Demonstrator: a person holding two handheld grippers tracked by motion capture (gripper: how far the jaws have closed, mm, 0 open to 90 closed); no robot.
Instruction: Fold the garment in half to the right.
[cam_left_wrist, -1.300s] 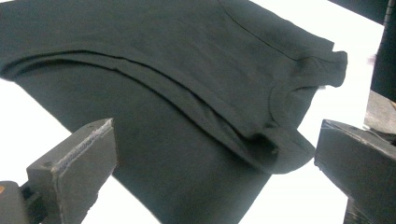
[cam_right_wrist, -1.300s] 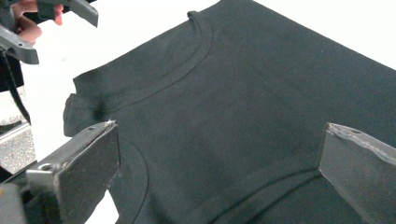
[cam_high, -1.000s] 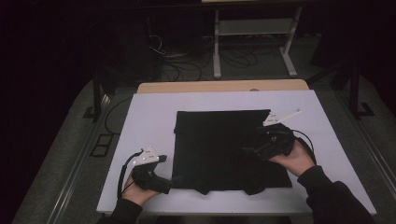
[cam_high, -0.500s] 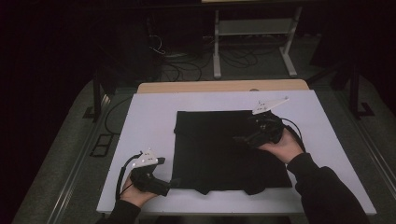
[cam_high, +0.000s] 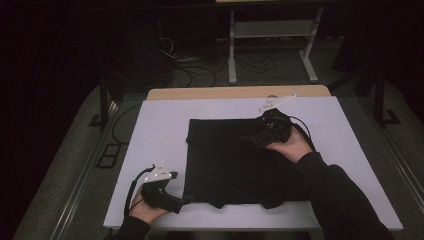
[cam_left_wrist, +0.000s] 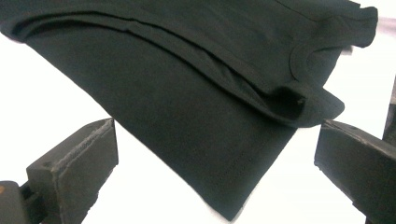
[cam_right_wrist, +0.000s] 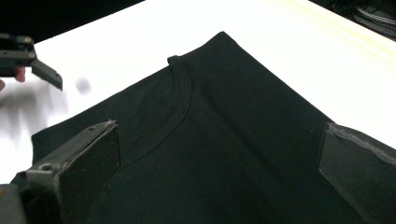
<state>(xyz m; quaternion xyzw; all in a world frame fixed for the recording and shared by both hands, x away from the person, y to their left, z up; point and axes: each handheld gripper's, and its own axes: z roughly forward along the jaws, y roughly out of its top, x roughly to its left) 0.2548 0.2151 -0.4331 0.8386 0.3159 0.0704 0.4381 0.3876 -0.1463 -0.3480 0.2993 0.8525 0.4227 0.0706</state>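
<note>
Two open hand-held grippers: left (cam_high: 186, 200), right (cam_high: 248, 138), over black shirt (cam_high: 235, 160).

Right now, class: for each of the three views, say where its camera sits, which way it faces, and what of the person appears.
High view: above the person's side, facing forward and down on the white table; forearms and both hands.
Left gripper view: on the left tool, facing the black T-shirt corner; open jaws.
Right gripper view: on the right tool, above the collar; open jaws.
Shared: the T-shirt.
</note>
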